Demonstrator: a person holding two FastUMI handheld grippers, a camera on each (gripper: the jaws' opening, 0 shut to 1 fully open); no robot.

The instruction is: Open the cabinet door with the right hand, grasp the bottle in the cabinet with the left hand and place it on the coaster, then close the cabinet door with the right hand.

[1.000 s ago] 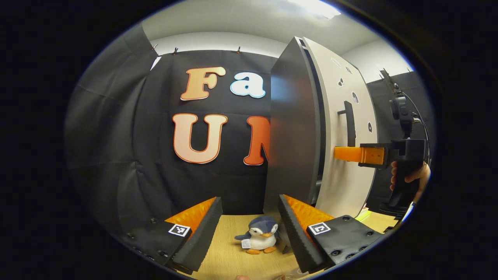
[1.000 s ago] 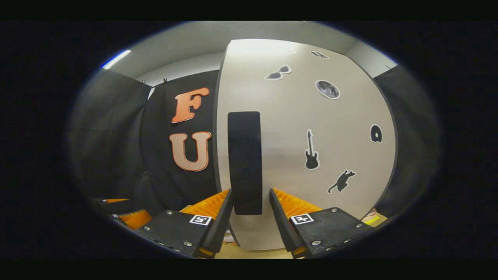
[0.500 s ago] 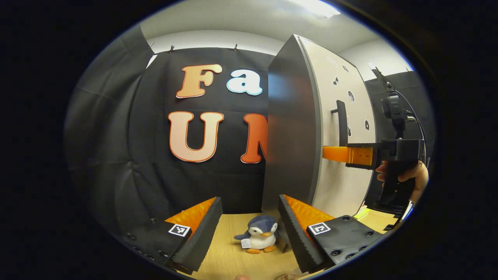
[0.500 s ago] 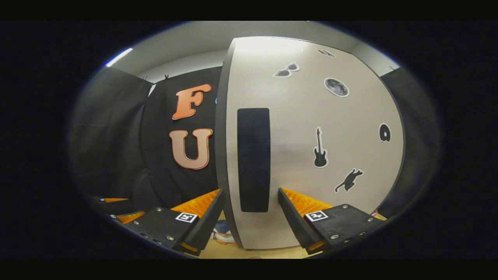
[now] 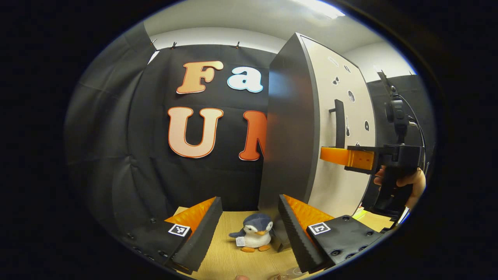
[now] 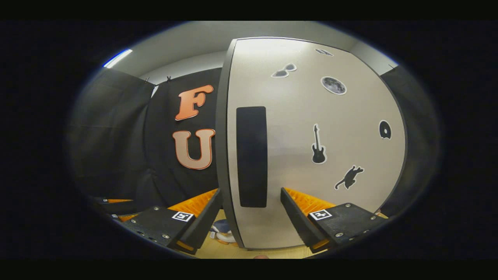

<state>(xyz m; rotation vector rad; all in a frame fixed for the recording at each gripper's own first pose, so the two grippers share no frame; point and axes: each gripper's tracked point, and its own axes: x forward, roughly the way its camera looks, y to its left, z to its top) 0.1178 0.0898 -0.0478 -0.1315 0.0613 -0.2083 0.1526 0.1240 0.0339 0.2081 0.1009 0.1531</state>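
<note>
The cabinet [image 5: 291,128] stands on the wooden table, its dark side toward my left gripper. Its pale door [image 6: 311,175], dotted with stickers, lies flush against the cabinet. In the right gripper view my right gripper [image 6: 251,190] is open, one finger on each side of the dark upright handle [image 6: 252,155] without pressing on it. The left gripper view shows that same right gripper [image 5: 328,154], held by a hand [image 5: 404,182], pointing at the door just below the handle [image 5: 339,122]. My left gripper [image 5: 249,200] is open and holds nothing, low over the table left of the cabinet.
A small penguin plush [image 5: 253,235] sits on the wooden table [image 5: 225,256] between my left fingers, close to the cabinet's corner. A clear object [image 5: 286,275] peeks in at the bottom edge; I cannot tell what it is.
The door swung from ajar to flush with the cabinet. My right gripper's fingers spread wider around the handle. The left gripper drifted slightly.
</note>
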